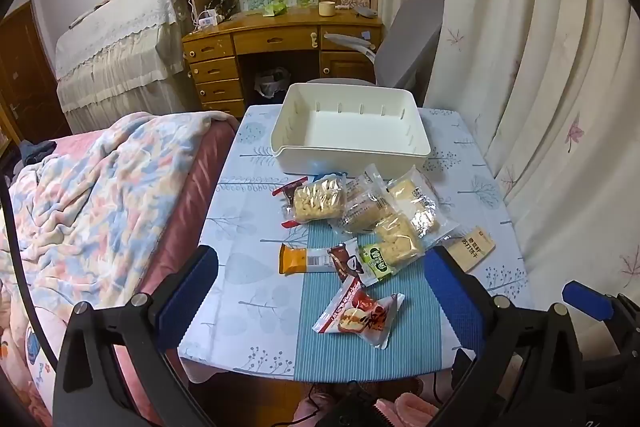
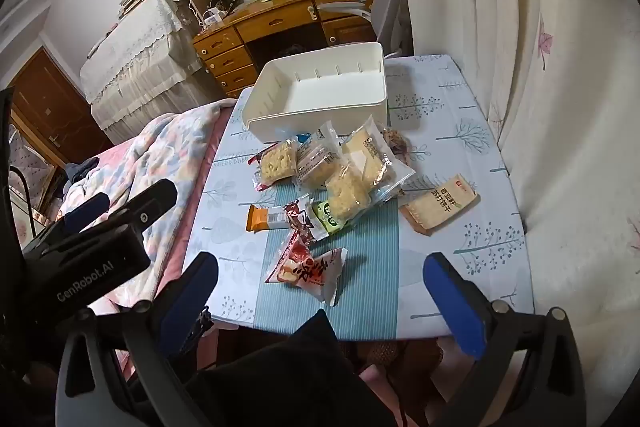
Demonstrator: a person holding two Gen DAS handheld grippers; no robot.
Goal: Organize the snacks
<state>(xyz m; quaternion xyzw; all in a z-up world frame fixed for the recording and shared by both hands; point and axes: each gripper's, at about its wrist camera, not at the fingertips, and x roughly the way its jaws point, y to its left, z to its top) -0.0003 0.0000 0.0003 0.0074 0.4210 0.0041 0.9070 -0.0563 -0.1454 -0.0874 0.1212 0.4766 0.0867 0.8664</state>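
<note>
Both my left tool [image 1: 320,283] and right tool [image 2: 320,291] hang with jaws wide apart, holding nothing. The snack packets [image 1: 360,211] lie heaped on the tabletop [image 1: 248,279] just before the empty white tray [image 1: 416,147]. I judge them light, crinkly and slippery, the contents crushable; best pinched by a sealed edge. Lower packets are partly buried

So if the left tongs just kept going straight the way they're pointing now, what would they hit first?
Most likely the red-and-white snack packet lying nearest on the table. The left tongs are open, empty and angled down toward it with nothing in between, though depth is hard to judge through the fisheye.
</note>
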